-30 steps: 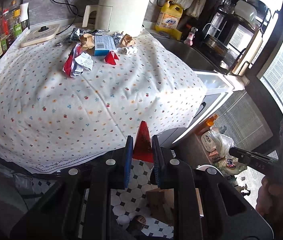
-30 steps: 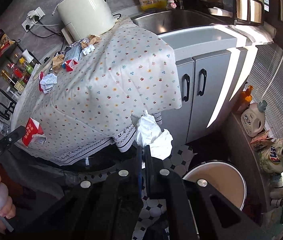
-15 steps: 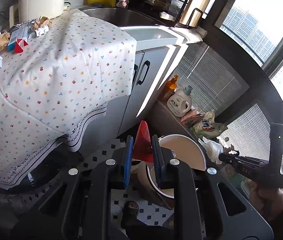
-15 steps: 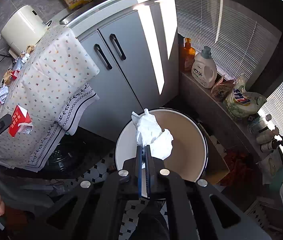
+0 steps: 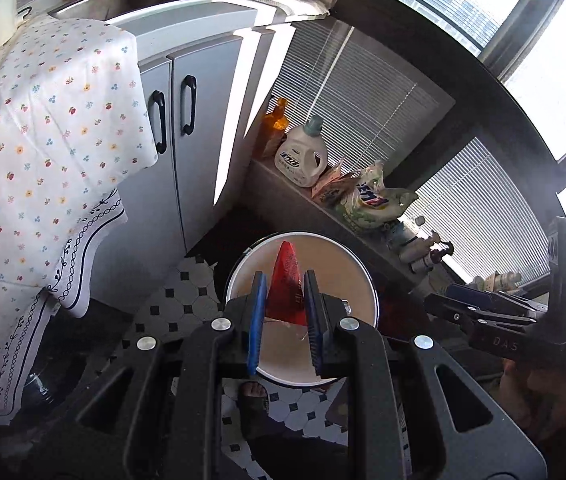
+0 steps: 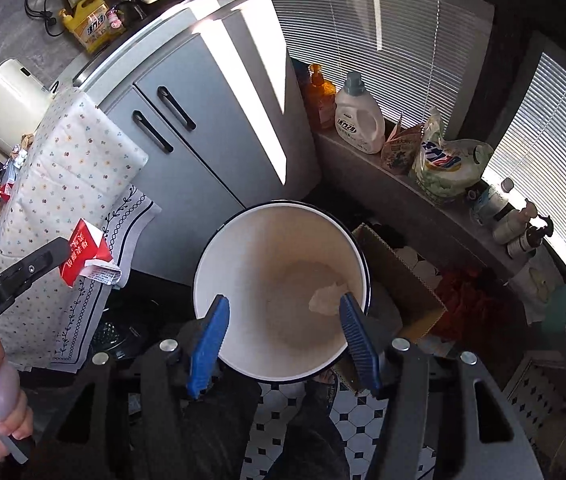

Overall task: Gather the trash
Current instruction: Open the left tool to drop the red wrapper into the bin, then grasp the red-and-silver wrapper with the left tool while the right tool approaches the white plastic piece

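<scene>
My left gripper is shut on a red carton and holds it above the white trash bin. From the right wrist view the same red carton hangs in the left gripper left of the bin. My right gripper is open and empty over the white trash bin. A crumpled white tissue lies inside the bin near the right finger. More trash lies on the flowered tablecloth.
Grey cabinet doors stand behind the bin. A ledge holds a detergent bottle, an orange bottle and bags. A cardboard box sits right of the bin on the tiled floor.
My right gripper has opened and the white tissue has dropped into the bin. My left gripper has swung with the red carton from beside the table to above the bin.
</scene>
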`<state>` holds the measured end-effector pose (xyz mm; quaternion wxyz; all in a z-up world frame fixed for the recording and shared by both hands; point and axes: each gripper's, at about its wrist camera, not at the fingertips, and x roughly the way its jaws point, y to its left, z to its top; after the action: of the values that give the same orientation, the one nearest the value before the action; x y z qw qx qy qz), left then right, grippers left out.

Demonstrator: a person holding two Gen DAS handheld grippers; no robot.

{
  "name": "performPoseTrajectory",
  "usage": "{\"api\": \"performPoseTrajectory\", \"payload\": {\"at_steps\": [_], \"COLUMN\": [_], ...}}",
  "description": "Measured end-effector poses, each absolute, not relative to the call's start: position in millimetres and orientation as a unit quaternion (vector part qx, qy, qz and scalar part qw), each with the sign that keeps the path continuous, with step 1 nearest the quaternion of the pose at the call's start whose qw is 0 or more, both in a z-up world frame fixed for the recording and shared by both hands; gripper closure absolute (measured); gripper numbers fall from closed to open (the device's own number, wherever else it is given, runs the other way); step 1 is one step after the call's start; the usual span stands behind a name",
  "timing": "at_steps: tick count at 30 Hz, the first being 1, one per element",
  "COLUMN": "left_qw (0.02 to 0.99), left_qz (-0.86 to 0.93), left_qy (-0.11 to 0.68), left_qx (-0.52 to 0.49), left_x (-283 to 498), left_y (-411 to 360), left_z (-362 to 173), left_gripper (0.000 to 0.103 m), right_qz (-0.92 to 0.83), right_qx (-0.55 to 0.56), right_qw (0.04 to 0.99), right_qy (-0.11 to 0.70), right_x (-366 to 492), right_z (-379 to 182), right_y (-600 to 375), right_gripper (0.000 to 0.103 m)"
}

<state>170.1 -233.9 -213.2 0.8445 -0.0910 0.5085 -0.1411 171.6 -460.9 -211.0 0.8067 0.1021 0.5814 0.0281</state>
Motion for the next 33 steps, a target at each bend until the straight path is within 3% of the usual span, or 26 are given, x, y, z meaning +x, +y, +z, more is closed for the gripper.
{"api": "performPoseTrajectory", "payload": {"at_steps": [4,6,7,8,14,17,21,29,33], "left_qw": [0.835,0.834,0.838,0.844,0.861,0.87,0.886,0.904,0.906], "left_qz": [-0.172,-0.184,-0.187,-0.19,-0.165,-0.134,-0.08,0.02,0.064], "left_qy": [0.515,0.513,0.506,0.496,0.475,0.467,0.447,0.408,0.394], "left_qx": [-0.092,-0.087,-0.084,-0.083,-0.077,-0.082,-0.094,-0.128,-0.14], "left_x": [176.7,179.1,178.9,178.2,176.2,172.3,162.7,134.2,121.1], "left_y": [-254.7,-264.0,-266.8,-267.8,-251.1,-230.5,-196.1,-118.8,-84.8], "left_z": [-218.0,-217.3,-214.0,-209.9,-192.9,-185.1,-170.7,-144.5,-136.2], "left_gripper": [0.08,0.059,0.043,0.035,0.02,0.017,0.009,0.006,0.006], "right_qz": [-0.005,-0.014,-0.017,-0.018,-0.006,0.003,0.028,0.088,0.117], "right_qx": [0.112,0.116,0.118,0.118,0.112,0.096,0.08,0.052,0.042], "right_qw": [0.81,0.812,0.812,0.813,0.818,0.83,0.841,0.856,0.858], "right_qy": [0.576,0.572,0.571,0.57,0.564,0.55,0.534,0.506,0.498], "right_x": [160.5,156.6,155.2,154.2,157.2,162.3,175.2,199.9,211.5], "right_z": [-205.3,-202.5,-201.0,-199.6,-195.0,-188.0,-176.5,-154.8,-145.1], "right_y": [-478.9,-485.1,-487.4,-488.0,-480.3,-467.7,-444.8,-388.1,-356.2], "right_gripper": [0.046,0.046,0.046,0.046,0.043,0.029,0.019,0.008,0.008]}}
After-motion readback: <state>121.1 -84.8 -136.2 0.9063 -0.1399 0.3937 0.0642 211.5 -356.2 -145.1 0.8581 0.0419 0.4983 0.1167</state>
